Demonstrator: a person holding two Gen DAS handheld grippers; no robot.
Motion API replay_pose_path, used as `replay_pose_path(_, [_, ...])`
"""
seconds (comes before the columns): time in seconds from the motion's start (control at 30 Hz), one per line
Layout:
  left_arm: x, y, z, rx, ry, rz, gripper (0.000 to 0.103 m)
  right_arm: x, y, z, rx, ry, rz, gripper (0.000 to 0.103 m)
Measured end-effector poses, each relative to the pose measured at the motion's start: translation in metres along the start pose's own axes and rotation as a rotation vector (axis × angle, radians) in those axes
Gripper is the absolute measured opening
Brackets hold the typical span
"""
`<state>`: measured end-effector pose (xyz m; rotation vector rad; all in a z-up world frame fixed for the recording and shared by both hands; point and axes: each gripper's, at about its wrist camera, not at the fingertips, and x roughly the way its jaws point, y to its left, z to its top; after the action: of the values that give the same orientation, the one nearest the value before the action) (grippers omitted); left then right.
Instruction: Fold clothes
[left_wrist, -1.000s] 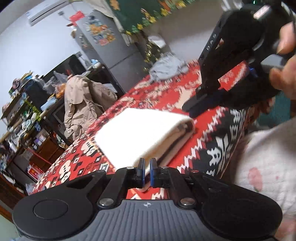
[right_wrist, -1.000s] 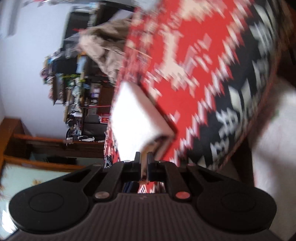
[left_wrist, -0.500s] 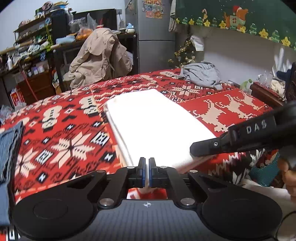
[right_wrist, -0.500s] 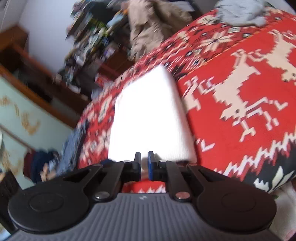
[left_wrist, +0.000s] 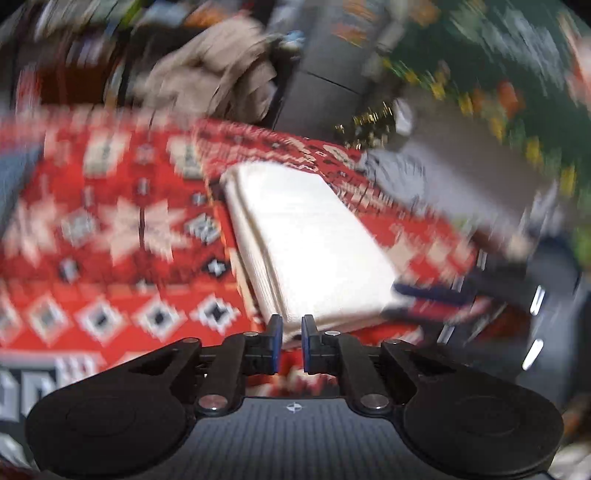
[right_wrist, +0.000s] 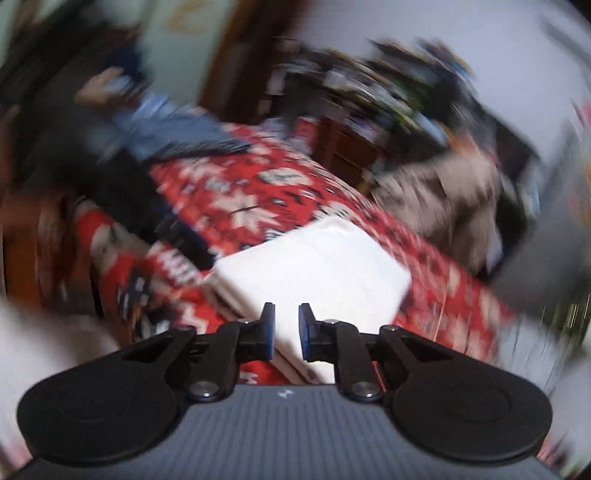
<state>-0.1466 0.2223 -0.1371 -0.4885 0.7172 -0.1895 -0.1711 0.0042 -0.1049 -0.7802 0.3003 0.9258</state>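
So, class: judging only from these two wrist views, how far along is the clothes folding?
Done: the white garment lies as a neat folded rectangle on the red patterned cover.
In hand: both claws are opening with nothing pressed between them; the left claw and right claw sit at the stack's near edge.
Left: a grey garment lies crumpled beyond, seemingly unfolded.

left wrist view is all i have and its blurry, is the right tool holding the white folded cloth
Observer: No. In the right wrist view the right tool is opening, its fingers apart over the white folded cloth with a visible gap, not pinching it.
Operator: anything past the far left of the blanket
Observer: Yes, a blue garment lies at the far end of the red patterned blanket.
Operator: left tool visible from there
Observer: No, the right wrist view shows no left tool.
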Motion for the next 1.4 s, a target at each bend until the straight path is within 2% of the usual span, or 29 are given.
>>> replay_pose_path(0.03, [0.0, 0.009, 0.001, -0.065, -0.002, -0.031, 0.017, 0.0, 0.008, 0.0, -0.061, -0.002, -0.003, 0.015])
replay_pose_path(0.13, [0.006, 0.032, 0.003, -0.239, 0.007, -0.122, 0.029, 0.006, 0.02, 0.001, -0.112, 0.0, 0.013, 0.014])
replay_pose_path(0.3, [0.025, 0.055, 0.005, -0.448, 0.071, -0.23, 0.03, 0.015, 0.013, 0.005, -0.072, -0.002, 0.024, 0.014])
replay_pose_path(0.4, [0.033, 0.061, 0.005, -0.531, 0.103, -0.284, 0.036, 0.016, 0.008, 0.006, -0.044, 0.004, 0.019, 0.014])
replay_pose_path(0.5, [0.036, 0.067, 0.004, -0.602, 0.111, -0.318, 0.036, 0.016, 0.003, 0.005, -0.011, 0.01, 0.02, 0.014])
replay_pose_path(0.6, [0.033, 0.069, 0.004, -0.618, 0.105, -0.333, 0.034, 0.013, 0.002, 0.005, -0.009, 0.007, 0.023, 0.015])
replay_pose_path(0.63, [0.031, 0.067, 0.005, -0.611, 0.104, -0.335, 0.028, 0.012, 0.002, 0.005, -0.011, 0.006, 0.025, 0.015])
replay_pose_path(0.83, [0.031, 0.061, 0.007, -0.576, 0.12, -0.31, 0.025, 0.023, 0.018, 0.01, -0.14, -0.001, 0.001, 0.015])
replay_pose_path(0.87, [0.033, 0.061, 0.007, -0.579, 0.124, -0.304, 0.021, 0.026, 0.021, 0.011, -0.169, -0.001, -0.004, 0.015])
replay_pose_path(0.9, [0.032, 0.061, 0.007, -0.572, 0.121, -0.29, 0.007, 0.029, 0.024, 0.012, -0.198, 0.0, -0.009, 0.015])
replay_pose_path(0.97, [0.03, 0.059, 0.007, -0.557, 0.109, -0.265, 0.008, 0.036, 0.031, 0.014, -0.259, 0.002, -0.021, 0.015])
replay_pose_path(1.23, [0.026, 0.057, 0.008, -0.543, 0.097, -0.258, 0.008, 0.063, 0.062, 0.015, -0.479, -0.016, -0.054, 0.015])
replay_pose_path(1.4, [0.024, 0.057, 0.009, -0.545, 0.095, -0.259, 0.008, 0.071, 0.064, 0.015, -0.5, 0.008, -0.062, 0.006])
